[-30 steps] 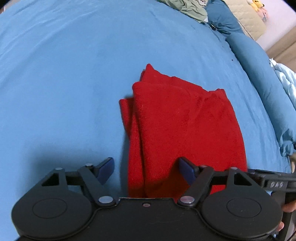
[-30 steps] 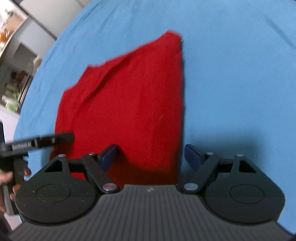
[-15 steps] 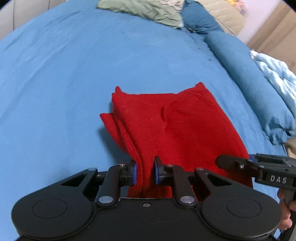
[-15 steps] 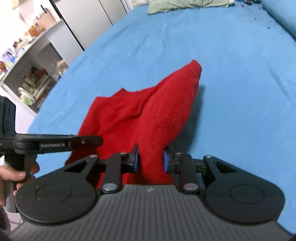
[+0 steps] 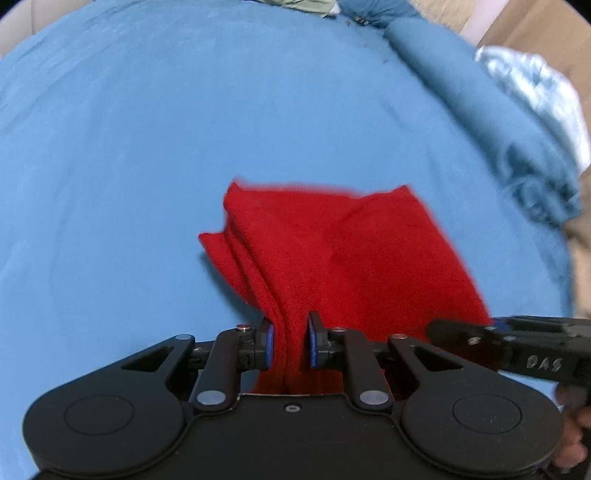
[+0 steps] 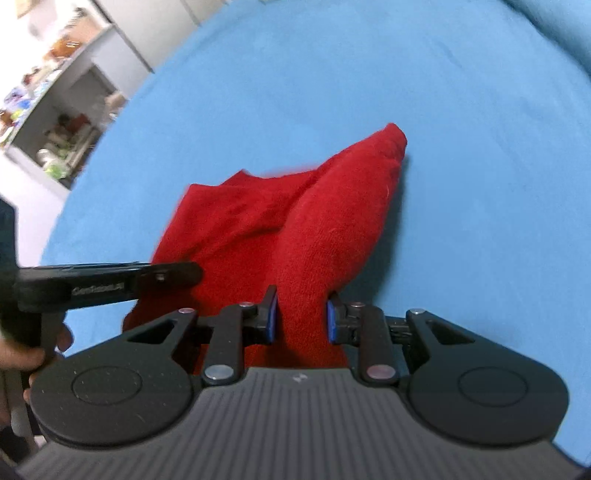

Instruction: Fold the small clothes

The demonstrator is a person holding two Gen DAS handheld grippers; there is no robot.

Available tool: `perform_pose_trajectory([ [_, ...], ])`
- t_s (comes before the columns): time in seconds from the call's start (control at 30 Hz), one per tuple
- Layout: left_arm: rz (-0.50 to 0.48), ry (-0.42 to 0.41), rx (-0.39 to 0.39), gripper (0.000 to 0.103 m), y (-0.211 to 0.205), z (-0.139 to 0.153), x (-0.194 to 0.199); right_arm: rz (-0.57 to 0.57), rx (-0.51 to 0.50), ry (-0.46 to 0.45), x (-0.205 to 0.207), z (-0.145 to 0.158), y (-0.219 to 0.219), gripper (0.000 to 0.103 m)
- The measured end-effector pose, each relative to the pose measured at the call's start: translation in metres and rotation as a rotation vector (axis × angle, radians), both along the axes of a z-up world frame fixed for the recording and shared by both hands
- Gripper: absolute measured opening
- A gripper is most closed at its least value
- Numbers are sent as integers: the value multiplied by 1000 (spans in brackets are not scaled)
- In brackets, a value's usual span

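A folded red garment [image 5: 343, 251] lies on the blue bed sheet [image 5: 147, 147]. My left gripper [image 5: 290, 345] is shut on its near left edge, several layers bunched between the blue pads. My right gripper [image 6: 302, 319] is shut on the garment's [image 6: 314, 229] near right edge, lifting it into a ridge. The far end of the garment still rests on the sheet [image 6: 480, 147]. Each gripper shows in the other's view: the right one in the left wrist view [image 5: 495, 341], the left one in the right wrist view [image 6: 110, 282].
A rolled blue duvet [image 5: 491, 122] and a pale blue cloth [image 5: 535, 88] lie along the right bed edge. A green cloth [image 5: 303, 4] lies at the far end. Shelves with clutter [image 6: 55, 110] stand beyond the left bed edge.
Both grippers went from open over the garment's near edge to shut on it. They have lifted the near edge, and the garment's far end has drawn closer.
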State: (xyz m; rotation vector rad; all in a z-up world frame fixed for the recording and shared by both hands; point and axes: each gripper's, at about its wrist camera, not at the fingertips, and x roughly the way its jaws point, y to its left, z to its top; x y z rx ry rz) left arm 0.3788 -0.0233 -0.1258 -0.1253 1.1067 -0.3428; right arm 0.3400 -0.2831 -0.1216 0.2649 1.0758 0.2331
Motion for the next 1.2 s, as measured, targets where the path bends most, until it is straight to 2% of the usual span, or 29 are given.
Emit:
perform_pose_trajectory([
  [0.03, 7, -17, 25, 21, 1, -9, -4, -19, -5, 10, -6, -14, -6, 41],
  [0.1, 19, -27, 11, 23, 4, -19, -5, -52, 16, 20, -12, -36, -18, 44],
  [0.17, 11, -52, 15, 29, 2, -25, -4, -62, 39, 0, -15, -44, -22, 46],
  [0.27, -4, -85, 40, 40, -2, -27, -6, -36, 19, -32, -16, -45, -17, 53],
  [0.3, 2, -88, 47, 45, -1, -25, -6, -37, 15, -42, -18, -43, -15, 62],
  [0.33, 12, -94, 58, 59, 5, -22, -10, -39, 9, -51, -18, -38, -13, 67],
  [0.37, 20, -110, 72, 71, 9, -17, -14, -46, 0, -64, -18, -33, -11, 80],
  [0.4, 24, -136, 86, 76, 12, -13, -21, -57, -16, -86, -24, -26, -12, 89],
  [0.43, 26, -162, 102, 81, 16, -10, -27, -69, -28, -109, -27, -23, -12, 91],
  [0.5, 29, -195, 134, 82, 27, -10, -37, -93, -42, -142, -33, -17, -13, 95],
  [0.53, 34, -207, 143, 86, 37, -11, -45, -107, -52, -149, -36, -18, -17, 95],
  [0.63, 54, -227, 148, 88, 53, -33, -54, -132, -110, -154, -42, -41, -25, 95],
  [0.73, 54, -266, 159, 90, 56, -51, -60, -158, -54, -184, -47, -64, -37, 97],
  [0.83, 56, -314, 166, 90, 56, -52, -65, -163, -50, -251, -54, -68, -36, 100],
  [0.97, 60, -365, 185, 85, 57, -28, -85, -169, -56, -350, -75, -46, -33, 100],
  [1.1, 47, -416, 159, 85, 53, 27, -124, -171, -13, -458, -121, 13, -27, 100],
  [1.2, 35, -460, 132, 89, 44, 74, -161, -180, -55, -492, -159, 61, -16, 103],
])
